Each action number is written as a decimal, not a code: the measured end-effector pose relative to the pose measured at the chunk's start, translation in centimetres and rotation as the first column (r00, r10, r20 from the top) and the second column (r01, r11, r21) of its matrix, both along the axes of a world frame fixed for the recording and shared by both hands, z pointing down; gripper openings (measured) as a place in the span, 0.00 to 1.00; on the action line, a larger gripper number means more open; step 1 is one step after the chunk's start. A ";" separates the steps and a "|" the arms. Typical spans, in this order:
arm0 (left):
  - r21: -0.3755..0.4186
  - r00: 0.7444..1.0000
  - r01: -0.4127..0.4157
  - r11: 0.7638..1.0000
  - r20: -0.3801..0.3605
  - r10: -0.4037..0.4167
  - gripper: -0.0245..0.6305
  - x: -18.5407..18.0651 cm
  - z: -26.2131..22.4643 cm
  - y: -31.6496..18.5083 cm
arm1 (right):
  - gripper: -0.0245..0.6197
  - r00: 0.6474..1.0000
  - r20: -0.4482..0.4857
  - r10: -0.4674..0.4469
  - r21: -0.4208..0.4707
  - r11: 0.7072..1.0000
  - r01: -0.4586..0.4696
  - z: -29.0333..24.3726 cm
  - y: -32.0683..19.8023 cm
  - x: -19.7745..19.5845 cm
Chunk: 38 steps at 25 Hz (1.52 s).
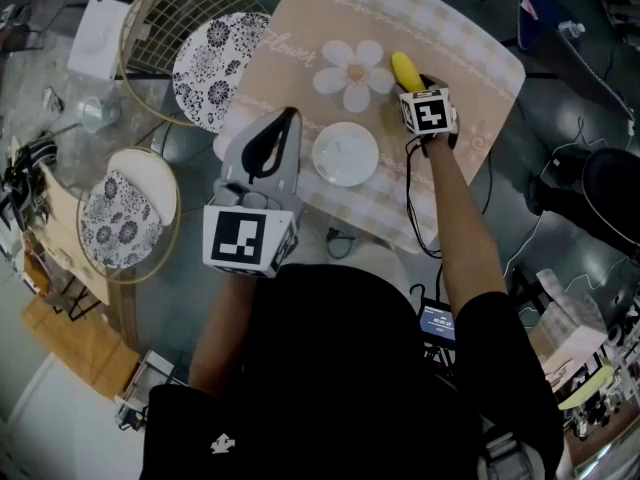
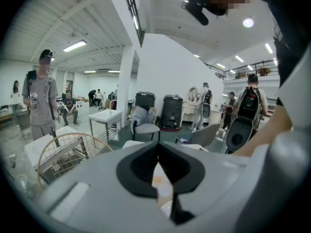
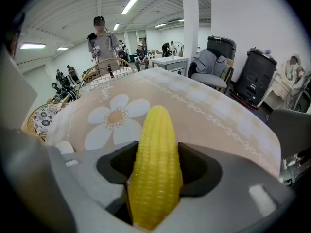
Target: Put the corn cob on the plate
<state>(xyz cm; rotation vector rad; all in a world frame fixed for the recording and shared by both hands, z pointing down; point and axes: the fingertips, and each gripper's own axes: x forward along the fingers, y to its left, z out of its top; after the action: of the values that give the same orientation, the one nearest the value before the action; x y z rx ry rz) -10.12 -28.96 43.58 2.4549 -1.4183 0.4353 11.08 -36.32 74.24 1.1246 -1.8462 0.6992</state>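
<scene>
Right gripper [image 3: 156, 152] jaws against corn cob [image 3: 154, 178]

Flower-print tablecloth [image 1: 470, 58], patterned cushion [image 1: 215, 68] on wire chair [image 1: 160, 8], perhaps a glass [image 1: 92, 113]

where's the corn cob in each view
head view: corn cob upper right of centre, right of the flower print
left gripper view: not in it
right gripper view: corn cob bottom centre, between the fingers
shared landmark: the flower print, left of the cob in both

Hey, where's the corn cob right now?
In the head view the corn cob lies on the tablecloth, right of the flower print, between the jaws of the right gripper.
</scene>
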 end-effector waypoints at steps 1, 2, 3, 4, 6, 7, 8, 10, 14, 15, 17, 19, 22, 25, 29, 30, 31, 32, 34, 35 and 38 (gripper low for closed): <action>0.000 1.000 0.004 1.000 -0.001 -0.004 0.05 -0.1 0.0 0.0 | 0.43 1.000 0.002 0.003 0.001 1.000 -0.003 0.0 0.0 0.0; -0.001 1.000 0.009 1.000 -0.004 -0.009 0.05 -0.2 -0.1 0.0 | 0.43 1.000 0.005 0.003 0.000 1.000 -0.003 -0.1 0.0 -0.1; -0.002 1.000 0.016 1.000 -0.005 -0.016 0.05 -0.3 -0.1 -0.1 | 0.43 1.000 0.008 0.000 0.000 1.000 0.000 -0.1 0.0 -0.2; -0.003 1.000 0.021 1.000 -0.005 -0.021 0.05 -0.5 -0.1 -0.1 | 0.43 1.000 0.012 -0.006 0.000 1.000 0.006 -0.2 0.1 -0.3; -0.003 1.000 0.016 1.000 -0.003 -0.016 0.05 -0.5 -0.1 0.0 | 0.43 1.000 0.021 -0.020 0.001 1.000 0.020 -0.4 0.3 -0.7; -0.005 1.000 0.010 1.000 -0.004 -0.010 0.05 -0.5 0.0 0.0 | 0.43 0.999 0.028 -0.025 0.003 1.000 0.025 -0.5 0.5 -0.9; -0.006 1.000 0.006 1.000 -0.006 -0.006 0.05 -0.5 0.0 0.0 | 0.43 0.999 0.037 -0.028 0.006 1.000 0.028 -0.7 0.7 -1.2; -0.004 1.000 0.004 1.000 -0.011 -0.004 0.05 -0.5 0.0 0.1 | 0.43 0.998 0.058 -0.036 0.012 0.999 0.036 -1.1 1.2 -2.0; 0.000 1.000 0.007 1.000 -0.022 -0.007 0.05 -0.4 -0.2 0.1 | 0.43 0.992 0.088 -0.089 0.021 0.996 0.088 -1.9 2.9 -4.2; -0.002 1.000 0.012 1.000 -0.028 -0.012 0.05 -0.5 -0.2 0.1 | 0.43 0.990 0.092 -0.105 0.021 0.994 0.104 -2.0 3.4 -4.8; -0.004 0.999 0.019 1.000 -0.034 -0.019 0.05 -0.6 -0.2 0.2 | 0.43 0.985 0.104 -0.135 0.022 0.991 0.134 -2.1 4.5 -6.0; 0.000 0.999 0.021 1.000 -0.033 -0.021 0.05 -0.7 -0.4 0.2 | 0.43 0.980 0.117 -0.164 0.022 0.987 0.162 -2.1 5.6 -7.2; 0.002 0.999 0.032 0.999 -0.037 -0.032 0.05 -0.9 -0.5 0.3 | 0.43 0.970 0.143 -0.199 0.016 0.980 0.199 -2.5 7.6 -8.9; -0.002 0.998 0.051 0.999 -0.047 -0.051 0.05 -1.3 -0.5 0.5 | 0.43 0.960 0.164 -0.225 0.002 0.974 0.228 -3.2 9.7 -10.5; -0.005 0.997 0.060 0.998 -0.043 -0.060 0.05 -1.5 -0.6 1.0 | 0.43 0.945 0.178 -0.276 0.004 0.960 0.279 -3.5 12.0 -12.3; -0.004 0.997 0.062 0.998 -0.042 -0.062 0.05 -1.5 -0.6 1.1 | 0.43 0.941 0.180 -0.287 0.003 0.957 0.291 -3.5 12.6 -12.7; -0.003 0.997 0.064 0.998 -0.043 -0.064 0.05 -1.6 -0.6 1.2 | 0.43 0.937 0.182 -0.298 0.001 0.953 0.303 -3.4 13.1 -13.1; -0.002 0.997 0.066 0.998 -0.043 -0.066 0.05 -1.6 -0.7 1.4 | 0.43 0.933 0.184 -0.309 0.000 0.949 0.314 -3.4 13.7 -13.6; 0.000 0.996 0.073 0.997 -0.045 -0.072 0.05 -1.8 -0.8 1.7 | 0.43 0.924 0.185 -0.334 0.000 0.940 0.340 -3.3 14.6 -14.4; 0.003 0.996 0.078 0.997 -0.045 -0.078 0.05 -1.9 -0.8 1.9 | 0.43 0.919 0.182 -0.351 0.001 0.934 0.356 -3.3 14.9 -14.7; 0.005 0.995 0.089 0.996 -0.043 -0.088 0.05 -2.3 -1.0 2.3 | 0.43 0.906 0.167 -0.389 -0.005 0.918 0.396 -2.9 15.9 -15.4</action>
<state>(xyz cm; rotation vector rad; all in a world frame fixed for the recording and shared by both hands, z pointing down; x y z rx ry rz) -12.42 -26.62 42.63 2.3807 -1.5062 0.3572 -4.28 -20.46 71.30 0.6501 -2.1055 0.5993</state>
